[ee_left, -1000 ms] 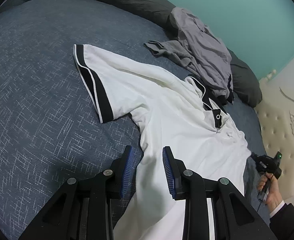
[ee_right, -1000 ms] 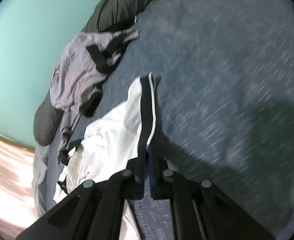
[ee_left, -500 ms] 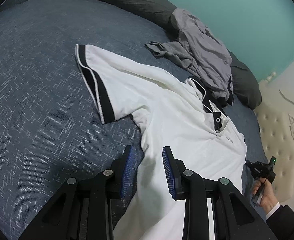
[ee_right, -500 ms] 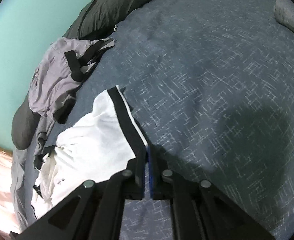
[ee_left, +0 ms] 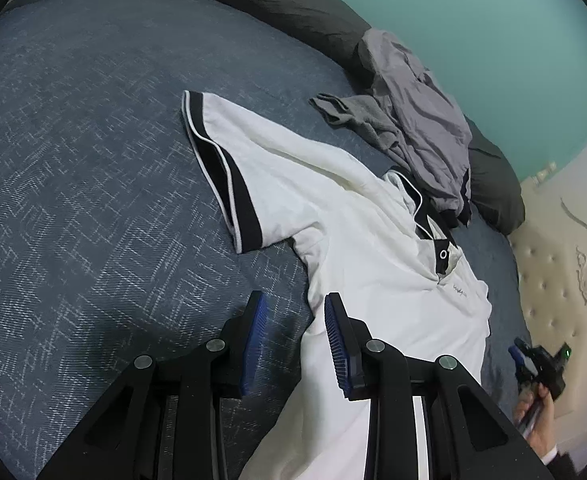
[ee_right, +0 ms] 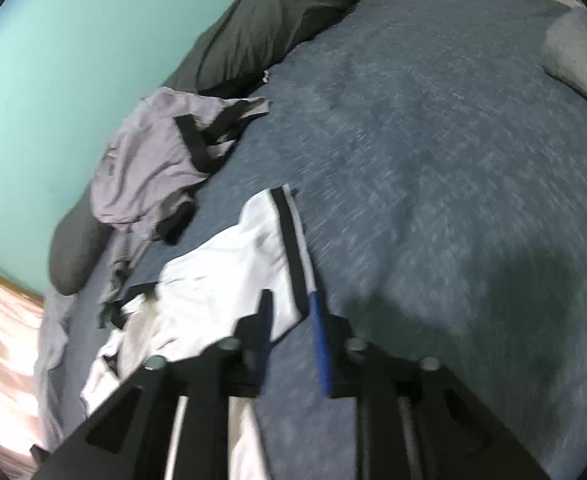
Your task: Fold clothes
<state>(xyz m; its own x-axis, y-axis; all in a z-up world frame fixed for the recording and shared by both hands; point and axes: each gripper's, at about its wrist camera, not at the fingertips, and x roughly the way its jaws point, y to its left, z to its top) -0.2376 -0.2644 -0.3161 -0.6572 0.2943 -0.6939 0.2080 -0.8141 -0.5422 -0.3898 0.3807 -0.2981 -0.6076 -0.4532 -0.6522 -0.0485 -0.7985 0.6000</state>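
White polo shirt [ee_left: 373, 264] lies face up on the bed [ee_left: 93, 200], collar toward the grey garment [ee_left: 417, 132] heaped by the pillows. Left of the shirt's side seam, the left gripper [ee_left: 293, 340] hovers with jaws partly apart, nothing between them, unchanged over the last second. At the shirt's far sleeve, the right gripper [ee_right: 289, 332], a second ago clamped on the black-banded cuff [ee_right: 293, 248], is opening; the cuff lies between the pads, seemingly freed. Judged: both sleeves now spread, so folding can begin.
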